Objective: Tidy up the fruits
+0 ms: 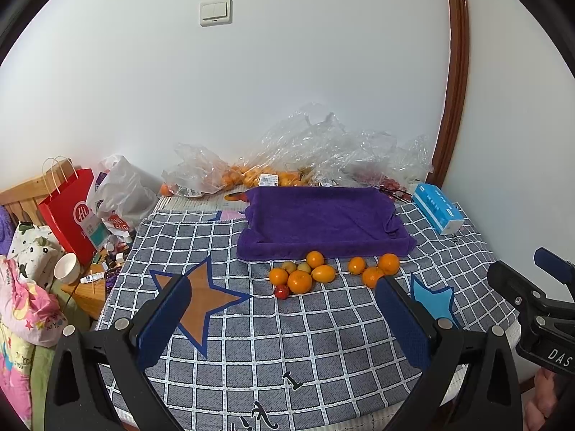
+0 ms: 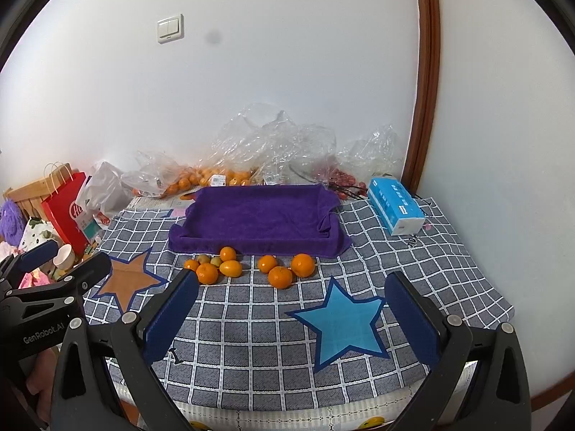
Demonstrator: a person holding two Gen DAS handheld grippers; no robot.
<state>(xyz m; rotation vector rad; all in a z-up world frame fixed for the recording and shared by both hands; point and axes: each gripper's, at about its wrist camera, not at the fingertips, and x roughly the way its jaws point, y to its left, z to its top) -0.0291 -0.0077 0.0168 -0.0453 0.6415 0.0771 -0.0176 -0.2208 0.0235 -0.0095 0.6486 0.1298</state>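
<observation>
Probably light, round and quick to roll: mandarins [image 1: 299, 282], with firm but bruisable peel. Best taken across the widest part, pads on opposite sides, squeezed gently. Harder to pinch without slipping: the small yellow-green fruits [image 1: 288, 266] and the little red fruit [image 1: 281, 291], which is likely the softest.

Counted in the left wrist view: seven mandarins, one of them [image 1: 323, 273] paler and more oval; two yellow-green fruits; one red fruit. Grouped as a tight cluster of seven pieces plus three mandarins just apart to the right.

Lying on the checked cloth [image 1: 251, 341], straight ahead of the left gripper [image 1: 284, 280] and just beyond its fingertips. Ahead and to the left of the right gripper [image 2: 291, 274], with the red fruit hidden behind its left finger. Both grippers spread wide and holding nothing.

Just beyond the fruit, farther from both grippers: one purple towel-lined tray [image 1: 323, 222], nothing in it, judged the place to put them. Behind the tray, against the wall: crumpled clear plastic bags [image 1: 323, 143] with more orange and red fruit inside, too jumbled to count. Ahead and right: one blue tissue pack [image 1: 436, 212]. Far left: one red paper bag [image 1: 70, 208].
</observation>
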